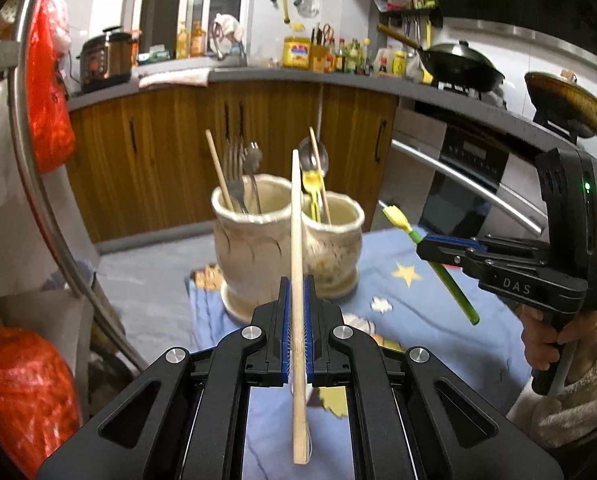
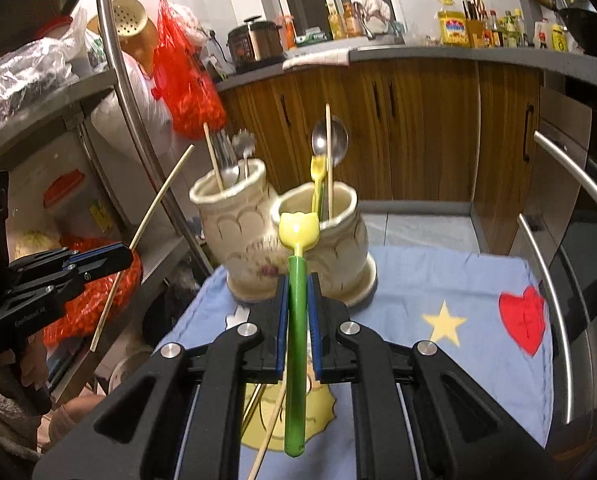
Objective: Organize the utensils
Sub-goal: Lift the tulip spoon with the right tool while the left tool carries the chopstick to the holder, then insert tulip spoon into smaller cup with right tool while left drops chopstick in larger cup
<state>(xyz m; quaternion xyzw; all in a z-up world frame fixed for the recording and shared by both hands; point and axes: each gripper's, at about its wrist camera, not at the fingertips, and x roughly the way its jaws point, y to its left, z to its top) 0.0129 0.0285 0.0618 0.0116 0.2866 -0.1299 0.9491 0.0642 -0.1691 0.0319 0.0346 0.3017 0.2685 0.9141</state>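
Observation:
My left gripper (image 1: 297,284) is shut on a wooden chopstick (image 1: 296,220), held upright above the cloth just before two cream ceramic pots. The left pot (image 1: 252,236) holds forks and a chopstick. The right pot (image 1: 334,248) holds a metal spoon, a yellow fork and a chopstick. My right gripper (image 2: 297,282) is shut on a green-handled yellow fork (image 2: 297,256), near the right pot (image 2: 330,240). In the left wrist view the right gripper (image 1: 422,245) is at the right with the fork (image 1: 430,256). In the right wrist view the left gripper (image 2: 126,254) is at the left with its chopstick (image 2: 150,216).
A blue patterned cloth (image 2: 438,280) covers the table. More chopsticks (image 2: 268,436) lie on it under my right gripper. A metal rack with red bags (image 2: 186,76) stands to the left. An oven with bar handles (image 2: 558,220) is to the right. Wooden cabinets (image 1: 170,140) stand behind.

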